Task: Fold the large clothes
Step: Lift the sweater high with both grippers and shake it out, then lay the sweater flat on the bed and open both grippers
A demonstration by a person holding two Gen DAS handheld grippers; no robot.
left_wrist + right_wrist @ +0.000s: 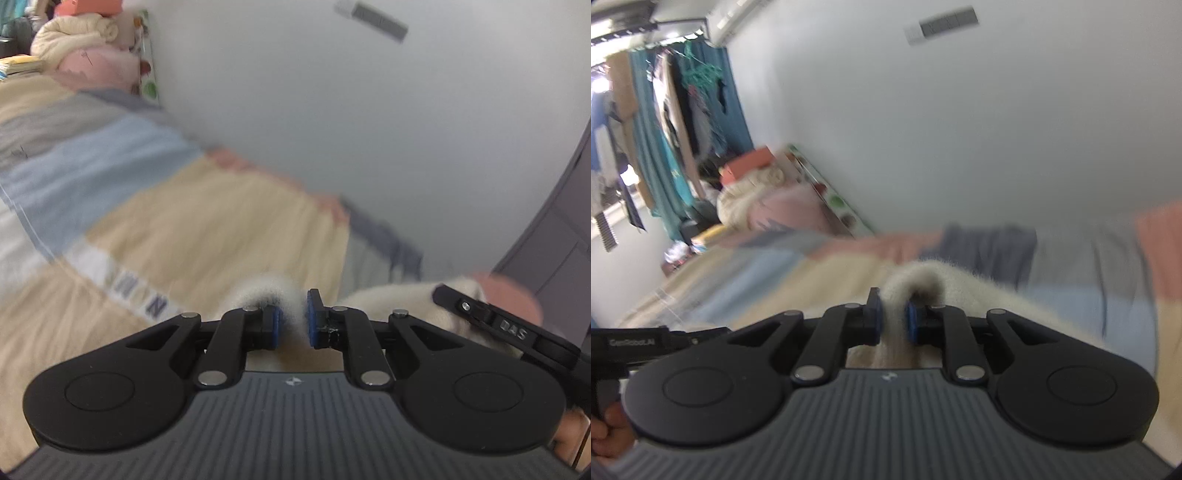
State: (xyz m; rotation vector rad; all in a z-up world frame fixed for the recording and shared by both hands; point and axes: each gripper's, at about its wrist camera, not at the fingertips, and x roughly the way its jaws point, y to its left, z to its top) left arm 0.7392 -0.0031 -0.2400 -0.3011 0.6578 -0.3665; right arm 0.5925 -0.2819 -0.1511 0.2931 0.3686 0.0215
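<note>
Left wrist cam: my left gripper [294,319] is pinched on a fuzzy cream garment [399,299], which trails off to 3 o'clock where my right gripper [491,325] pokes in. Patchwork bedspread [192,221] underneath, blurry.

Right wrist cam: right gripper [894,319] clamped on the same cream fluff [964,284]. Only here: what looks like hanging clothes [665,140] at 10 o'clock, and a bedding pile [764,206].

My left tongs [294,322] are pinching fuzzy cream fleece garment [391,301], and my right tongs [894,320] are too. The tongs are showing matt black plastic arms, shiny metal pivot pins, blue rubbery pads [314,317]. The bed cover [207,221] is looking like soft matt woven cloth. The wall [332,110] is reading as smooth matt paint.
</note>
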